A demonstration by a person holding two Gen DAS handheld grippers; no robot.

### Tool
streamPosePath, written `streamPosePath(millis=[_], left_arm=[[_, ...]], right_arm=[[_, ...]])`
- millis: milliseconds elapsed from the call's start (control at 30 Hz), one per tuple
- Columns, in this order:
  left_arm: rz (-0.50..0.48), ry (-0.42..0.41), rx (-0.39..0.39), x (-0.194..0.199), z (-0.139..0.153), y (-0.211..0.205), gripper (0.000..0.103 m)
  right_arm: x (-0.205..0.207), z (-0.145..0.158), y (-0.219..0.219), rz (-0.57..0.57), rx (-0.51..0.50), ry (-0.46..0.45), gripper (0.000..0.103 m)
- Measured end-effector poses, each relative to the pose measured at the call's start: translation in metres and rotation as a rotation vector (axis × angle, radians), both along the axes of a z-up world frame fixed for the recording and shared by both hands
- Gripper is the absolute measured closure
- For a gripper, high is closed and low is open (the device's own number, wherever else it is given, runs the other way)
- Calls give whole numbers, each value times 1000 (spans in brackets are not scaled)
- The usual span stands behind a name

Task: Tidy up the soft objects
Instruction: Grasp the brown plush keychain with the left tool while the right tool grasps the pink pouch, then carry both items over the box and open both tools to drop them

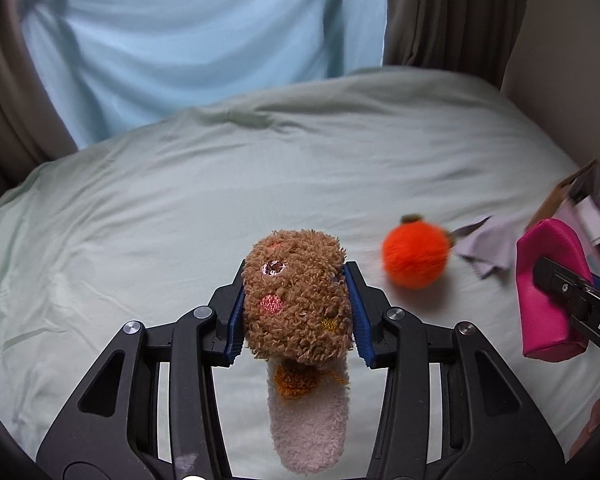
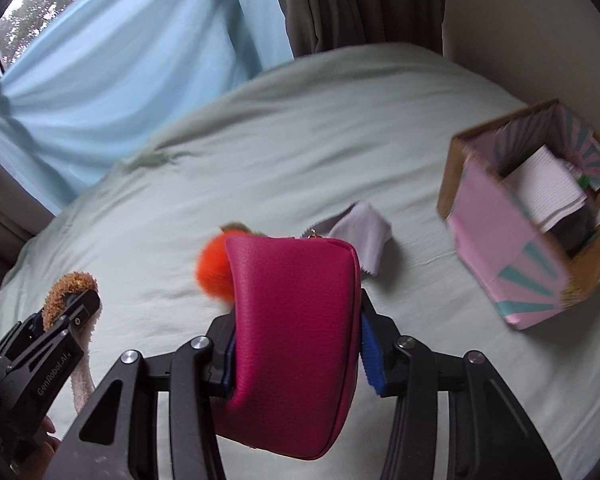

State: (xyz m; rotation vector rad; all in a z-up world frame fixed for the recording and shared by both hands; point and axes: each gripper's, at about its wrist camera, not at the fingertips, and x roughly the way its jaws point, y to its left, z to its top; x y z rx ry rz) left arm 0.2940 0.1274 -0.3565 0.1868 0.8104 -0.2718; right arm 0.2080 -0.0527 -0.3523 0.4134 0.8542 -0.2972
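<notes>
Left gripper (image 1: 296,304) clamps the mushroom plush (image 1: 298,304); right gripper (image 2: 296,344) clamps the pink pouch (image 2: 296,320), whose smooth leather could slip before reaching the far-right box (image 2: 500,216).

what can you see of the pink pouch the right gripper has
The pink pouch looks like grained faux leather, magenta, soft and rounded, with a small gold zipper pull at its top edge. It stands upright, lifted off the bed, clamped between the right gripper fingers. The orange pom-pom lies behind it.

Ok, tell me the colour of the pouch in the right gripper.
The pouch is magenta pink, plain, with a small gold zip pull; the right wrist view shows it best.
</notes>
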Motion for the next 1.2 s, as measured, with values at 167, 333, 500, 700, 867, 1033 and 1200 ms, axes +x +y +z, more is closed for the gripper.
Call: streamPosePath(millis=[167, 333, 500, 700, 867, 1033, 1200], left_arm=[[35, -3, -37, -30, 55, -5, 63], [50, -4, -78, -57, 103, -21, 63], [12, 53, -116, -73, 134, -55, 63], [-38, 60, -126, -98, 162, -118, 63], [-26, 59, -139, -114, 178, -179, 63], [15, 82, -146, -118, 177, -243, 63], [53, 131, -163, -112, 159, -302, 63]], right_arm=[[-22, 58, -6, 23, -6, -27, 58], [-47, 110, -21, 33, -23, -50, 58], [-68, 152, -55, 38, -33, -59, 58], [-87, 179, -113, 28, -29, -67, 58], [-94, 193, -177, 56, -41, -56, 58], [-92, 192, -240, 118, -56, -37, 58], [-83, 177, -304, 173, -71, -4, 58]])
